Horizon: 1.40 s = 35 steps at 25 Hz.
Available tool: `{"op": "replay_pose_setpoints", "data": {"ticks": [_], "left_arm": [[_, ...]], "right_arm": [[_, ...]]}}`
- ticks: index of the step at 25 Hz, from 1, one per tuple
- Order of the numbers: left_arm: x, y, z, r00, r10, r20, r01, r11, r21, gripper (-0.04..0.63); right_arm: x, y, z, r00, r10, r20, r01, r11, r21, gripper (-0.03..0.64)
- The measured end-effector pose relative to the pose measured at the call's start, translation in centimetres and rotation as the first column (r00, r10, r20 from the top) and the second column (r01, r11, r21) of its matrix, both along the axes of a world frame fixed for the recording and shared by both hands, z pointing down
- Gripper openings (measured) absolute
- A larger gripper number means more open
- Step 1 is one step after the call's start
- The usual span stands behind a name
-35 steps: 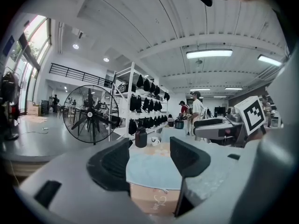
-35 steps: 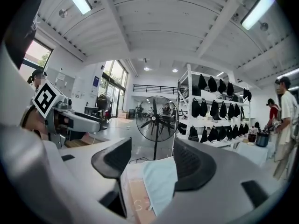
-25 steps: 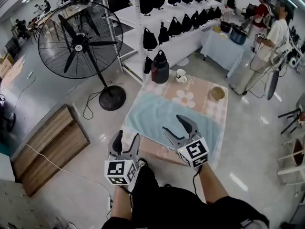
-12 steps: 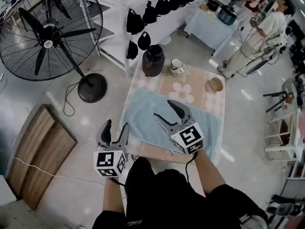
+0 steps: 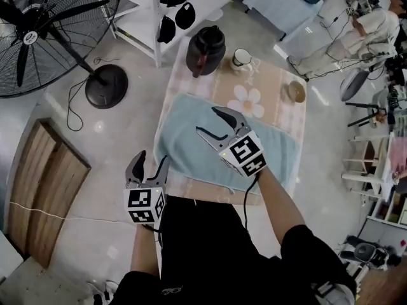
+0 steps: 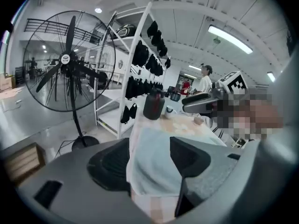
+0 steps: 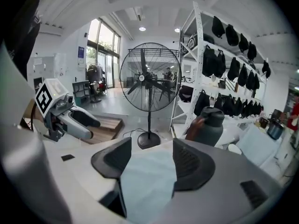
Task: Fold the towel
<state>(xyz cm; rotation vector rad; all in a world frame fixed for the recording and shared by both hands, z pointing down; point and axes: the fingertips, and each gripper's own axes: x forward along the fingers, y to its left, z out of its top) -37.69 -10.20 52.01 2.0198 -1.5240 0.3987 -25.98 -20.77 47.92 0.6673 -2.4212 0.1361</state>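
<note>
A light blue towel [image 5: 181, 138] lies spread flat on a low table with a pink patterned cloth [image 5: 270, 84]. My right gripper [image 5: 208, 121] hovers open above the towel's middle, nothing between its fingers. In the right gripper view the towel [image 7: 147, 176] fills the gap between the jaws. Off the table's front left corner, my left gripper [image 5: 151, 157] is open and holds nothing. The left gripper view has the towel's near left corner [image 6: 154, 157] ahead of the jaws, with the right gripper [image 6: 205, 101] above it.
A dark jug [image 5: 205, 49], a white mug [image 5: 241, 59] and a small bowl [image 5: 294, 91] stand along the table's far end. A big floor fan [image 5: 38, 30] and a wooden pallet [image 5: 38, 183] are to the left. Shelves with black bags stand behind.
The table has drawn closer in the head view. My right gripper has moved forward over the towel. The left gripper stays low by the front left corner.
</note>
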Motion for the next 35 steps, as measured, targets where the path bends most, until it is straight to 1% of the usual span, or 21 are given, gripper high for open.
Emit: {"op": "replay_pose_setpoints", "data": {"ticks": [3,7,10,14,18,21,24,30,31,33,34,35], "left_arm": [[-0.3,-0.1,2.9,0.998,-0.059,-0.033,0.056,0.996,-0.071,0.255],[-0.5,-0.2,6.3,0.992,-0.112,-0.05,0.102,0.98,-0.172,0.255],[-0.5,-0.7,8.9,0.99,-0.127,-0.059,0.111,0.967,-0.228,0.255],[-0.1,-0.6,11.8,0.989,-0.133,-0.06,0.109,0.949,-0.296,0.255],[-0.4,-0.4,14.1,0.986,-0.159,-0.042,0.136,0.932,-0.335,0.249],[-0.7,0.1,15.2,0.985,-0.17,-0.03,0.148,0.922,-0.358,0.245],[-0.3,0.6,16.0,0.985,-0.169,-0.035,0.143,0.912,-0.383,0.247],[0.2,0.7,17.2,0.989,-0.139,-0.043,0.108,0.898,-0.427,0.245],[0.3,0.8,17.3,0.991,-0.129,-0.046,0.097,0.897,-0.432,0.245],[0.7,1.1,17.6,0.993,-0.106,-0.052,0.072,0.892,-0.446,0.228],[0.8,1.2,17.7,0.993,-0.101,-0.057,0.064,0.89,-0.451,0.204],[1.0,1.4,17.7,0.993,-0.102,-0.065,0.062,0.889,-0.453,0.133]], "right_arm": [[-0.8,-1.4,2.6,1.0,-0.02,-0.006,0.019,0.999,-0.05,0.259],[-1.2,-3.7,6.7,0.997,-0.037,-0.061,0.03,0.994,-0.108,0.259],[-2.2,-5.8,9.6,0.993,-0.066,-0.099,0.053,0.99,-0.129,0.259],[-3.6,-7.4,13.0,0.987,-0.12,-0.11,0.098,0.978,-0.183,0.259],[-4.7,-9.1,16.3,0.974,-0.166,-0.152,0.135,0.971,-0.197,0.259],[-5.7,-10.0,17.9,0.968,-0.188,-0.164,0.153,0.967,-0.204,0.259],[-6.0,-10.3,19.4,0.959,-0.205,-0.194,0.161,0.962,-0.218,0.259],[-6.2,-10.8,22.1,0.93,-0.23,-0.286,0.162,0.956,-0.243,0.256],[-6.2,-10.7,22.3,0.925,-0.237,-0.296,0.166,0.955,-0.245,0.248],[-6.1,-10.6,22.4,0.919,-0.25,-0.304,0.178,0.953,-0.246,0.156],[-6.1,-10.4,22.3,0.918,-0.258,-0.303,0.186,0.951,-0.247,0.111],[-6.0,-10.2,22.2,0.916,-0.265,-0.301,0.193,0.95,-0.247,0.071]]}}
